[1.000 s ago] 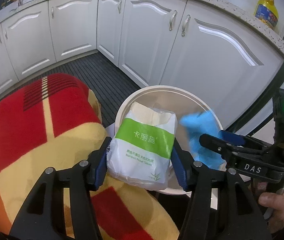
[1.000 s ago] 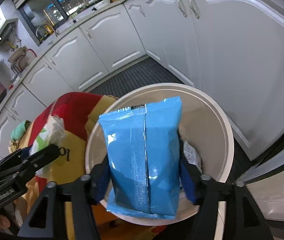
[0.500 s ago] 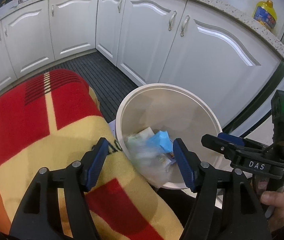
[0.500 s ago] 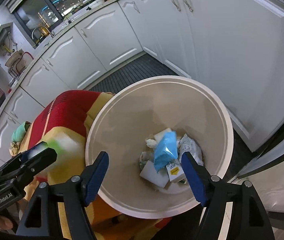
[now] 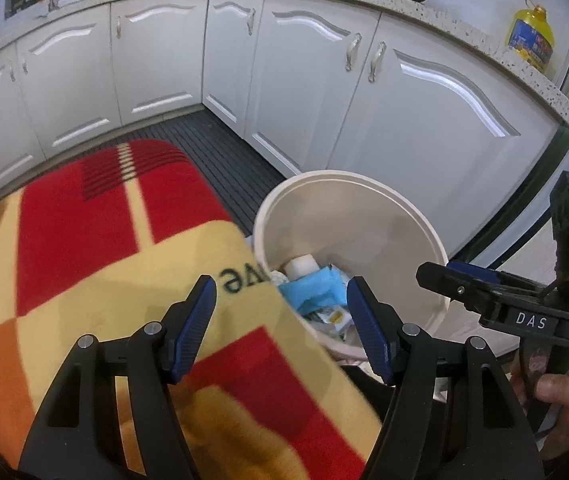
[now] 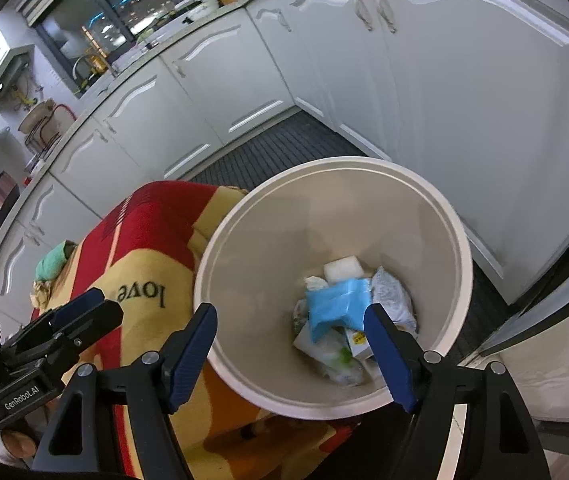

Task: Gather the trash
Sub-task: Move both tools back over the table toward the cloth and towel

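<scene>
A round cream trash bin (image 5: 364, 176) stands on the floor below both grippers. In it lie a blue packet (image 6: 336, 300), a white and green tissue pack (image 6: 332, 354), a white foam block (image 6: 342, 267) and other wrappers. My left gripper (image 5: 280, 284) is open and holds nothing; it hangs over the blanket's edge and the bin's near rim. My right gripper (image 6: 290, 312) is open and bare above the bin (image 6: 324, 162), with the trash showing between its fingers. The blue packet (image 5: 316, 286) also shows in the left wrist view.
A red, yellow and orange blanket (image 5: 104, 260) covers the surface left of the bin. White cabinets (image 5: 304, 80) wrap around behind, with a dark ribbed floor mat (image 5: 224, 140) in front. A yellow oil bottle (image 5: 530, 36) sits on the counter. A green cloth (image 6: 54, 264) lies on the blanket.
The left gripper let go of the white and green tissue pack and the right let go of the blue packet. Both now lie in the bin. The left gripper has drawn back slightly.
</scene>
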`<state>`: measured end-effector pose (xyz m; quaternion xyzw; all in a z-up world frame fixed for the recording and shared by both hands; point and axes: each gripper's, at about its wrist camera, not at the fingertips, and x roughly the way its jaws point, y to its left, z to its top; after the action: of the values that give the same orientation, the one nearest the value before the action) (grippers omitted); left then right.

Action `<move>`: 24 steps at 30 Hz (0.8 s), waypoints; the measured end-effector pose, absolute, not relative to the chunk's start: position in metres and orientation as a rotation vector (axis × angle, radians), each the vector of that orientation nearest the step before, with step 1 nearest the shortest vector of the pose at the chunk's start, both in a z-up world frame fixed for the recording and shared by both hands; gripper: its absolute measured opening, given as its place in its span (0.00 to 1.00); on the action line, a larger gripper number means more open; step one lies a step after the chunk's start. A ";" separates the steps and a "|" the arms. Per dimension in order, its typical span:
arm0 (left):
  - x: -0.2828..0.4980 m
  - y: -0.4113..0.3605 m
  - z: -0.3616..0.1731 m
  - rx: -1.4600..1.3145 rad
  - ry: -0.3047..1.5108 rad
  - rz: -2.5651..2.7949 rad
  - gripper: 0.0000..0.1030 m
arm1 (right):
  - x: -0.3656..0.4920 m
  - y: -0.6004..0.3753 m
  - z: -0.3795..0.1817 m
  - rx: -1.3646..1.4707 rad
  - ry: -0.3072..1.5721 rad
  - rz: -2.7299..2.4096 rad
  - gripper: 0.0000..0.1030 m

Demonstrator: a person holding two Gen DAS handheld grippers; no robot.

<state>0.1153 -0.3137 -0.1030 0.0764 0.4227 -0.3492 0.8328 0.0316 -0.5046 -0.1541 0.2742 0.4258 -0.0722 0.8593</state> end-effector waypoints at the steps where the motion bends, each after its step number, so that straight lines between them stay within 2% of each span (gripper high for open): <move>1: 0.114 -0.310 -0.102 0.165 0.890 -0.731 0.65 | 0.033 -0.501 -0.153 0.571 0.895 -0.144 0.72; 13: 0.109 -0.241 -0.090 0.153 0.849 -0.618 0.65 | 0.046 -0.436 -0.128 0.492 0.892 -0.033 0.72; 24: 0.125 -0.145 -0.085 0.095 0.850 -0.489 0.65 | 0.084 -0.356 -0.117 0.404 0.915 0.127 0.74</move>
<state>0.1249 -0.1452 -0.0854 0.0457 0.4082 -0.2346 0.8810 0.0842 -0.3556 -0.1169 0.1934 0.4383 0.0611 0.8757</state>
